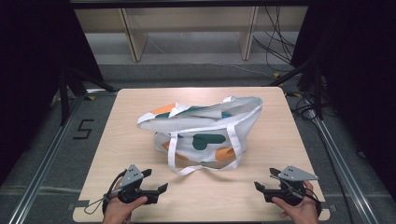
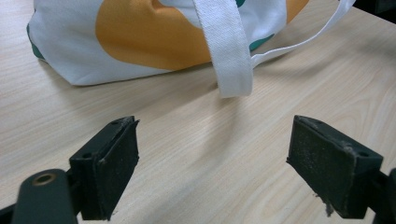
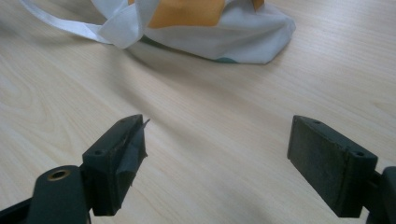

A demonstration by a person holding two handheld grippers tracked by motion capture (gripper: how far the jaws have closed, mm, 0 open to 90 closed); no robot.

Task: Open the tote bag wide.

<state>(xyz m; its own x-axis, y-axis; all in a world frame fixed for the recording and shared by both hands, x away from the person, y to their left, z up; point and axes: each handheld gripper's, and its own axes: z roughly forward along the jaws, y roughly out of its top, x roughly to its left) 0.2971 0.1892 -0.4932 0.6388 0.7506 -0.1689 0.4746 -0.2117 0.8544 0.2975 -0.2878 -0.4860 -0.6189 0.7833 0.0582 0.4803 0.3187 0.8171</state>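
I see the white fabric tote bag with orange and green shapes (image 1: 205, 133) lying slumped in the middle of the light wooden table (image 1: 116, 135), and its white strap handle (image 1: 180, 158) makes a loop toward me. My left gripper (image 1: 156, 181) and right gripper (image 1: 265, 179) rest near the front edge, well apart from the bag, both with jaws wide and nothing between them. I judge the work is only at the approach step. Next I must bring the grippers forward to the bag, probably to the handle or the folded rim, and close on cloth carefully
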